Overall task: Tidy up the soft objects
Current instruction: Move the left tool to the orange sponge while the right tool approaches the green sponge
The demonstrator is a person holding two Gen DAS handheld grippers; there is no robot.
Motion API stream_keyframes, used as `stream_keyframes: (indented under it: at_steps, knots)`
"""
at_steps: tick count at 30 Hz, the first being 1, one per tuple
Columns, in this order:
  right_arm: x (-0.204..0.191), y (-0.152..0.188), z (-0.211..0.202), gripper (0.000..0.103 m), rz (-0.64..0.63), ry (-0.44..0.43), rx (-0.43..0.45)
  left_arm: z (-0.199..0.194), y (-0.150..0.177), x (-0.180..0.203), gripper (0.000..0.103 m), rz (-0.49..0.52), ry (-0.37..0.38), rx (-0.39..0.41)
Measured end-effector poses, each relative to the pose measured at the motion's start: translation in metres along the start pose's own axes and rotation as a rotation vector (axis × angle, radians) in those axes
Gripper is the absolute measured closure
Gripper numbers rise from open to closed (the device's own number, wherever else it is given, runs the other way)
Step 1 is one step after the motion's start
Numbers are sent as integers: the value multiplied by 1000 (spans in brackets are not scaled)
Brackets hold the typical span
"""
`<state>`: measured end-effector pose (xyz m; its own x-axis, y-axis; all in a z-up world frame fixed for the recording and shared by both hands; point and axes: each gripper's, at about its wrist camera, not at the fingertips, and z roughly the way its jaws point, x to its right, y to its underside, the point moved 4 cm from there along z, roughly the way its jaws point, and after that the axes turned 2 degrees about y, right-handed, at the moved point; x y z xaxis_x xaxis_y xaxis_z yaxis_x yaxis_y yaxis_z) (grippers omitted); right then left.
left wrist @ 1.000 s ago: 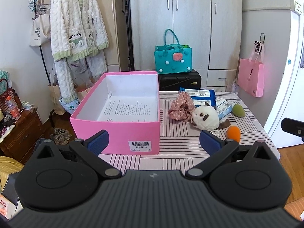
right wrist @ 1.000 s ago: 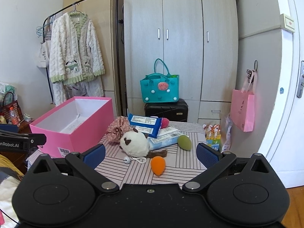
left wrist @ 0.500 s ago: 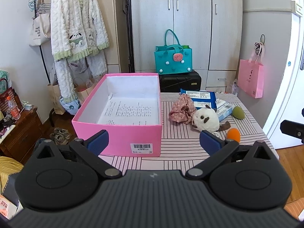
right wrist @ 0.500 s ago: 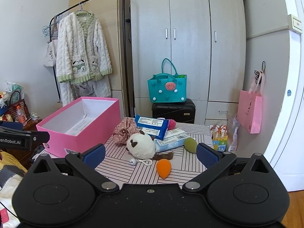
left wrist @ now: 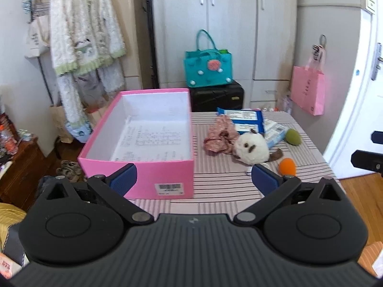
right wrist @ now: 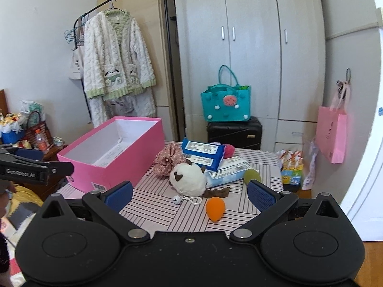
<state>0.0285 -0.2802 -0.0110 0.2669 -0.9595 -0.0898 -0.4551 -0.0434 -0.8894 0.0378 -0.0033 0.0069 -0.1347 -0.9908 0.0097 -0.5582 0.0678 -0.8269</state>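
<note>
An open pink box [left wrist: 143,174] [right wrist: 134,160] stands on the left of the striped table [left wrist: 220,186]. To its right lie a floral cloth [left wrist: 219,137] [right wrist: 167,159], a white plush toy [left wrist: 251,147] [right wrist: 188,179], an orange sponge [left wrist: 287,165] [right wrist: 215,208], a green sponge [left wrist: 293,136] [right wrist: 251,175] and blue wipe packs [left wrist: 241,114] [right wrist: 203,149]. My left gripper [left wrist: 194,179] is open and empty before the box. My right gripper [right wrist: 189,195] is open and empty, short of the plush toy.
A black suitcase [left wrist: 215,98] with a teal bag [left wrist: 207,68] stands behind the table, before the wardrobe [right wrist: 251,47]. A clothes rack with a robe [right wrist: 117,71] is at left. A pink bag [right wrist: 331,136] hangs at right. A red soft item [right wrist: 230,150] peeks behind the wipes.
Both grippers have risen and pulled back a little, so the table and box sit lower and farther in both views. Nothing on the table has moved.
</note>
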Motion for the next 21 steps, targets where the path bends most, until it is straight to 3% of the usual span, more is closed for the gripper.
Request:
stream_keyframes:
  at_steps: [3,9,14,18,21]
  knots:
    - [11,-6,2,0,17,-46,-3,4,-10,6,0,19,89,-26]
    - [41,-10,11,0,-15,-75,55,24,-25,32,0,70,181,-42]
    - [74,-10,35,0,-35,-75,82,59,-22,66,0,123,228,-5]
    - [96,-13,59,1,-73,-52,46,83,-19,93,0,169,234,31]
    - [107,-14,74,1,-105,-50,18,105,-16,112,0,162,258,8]
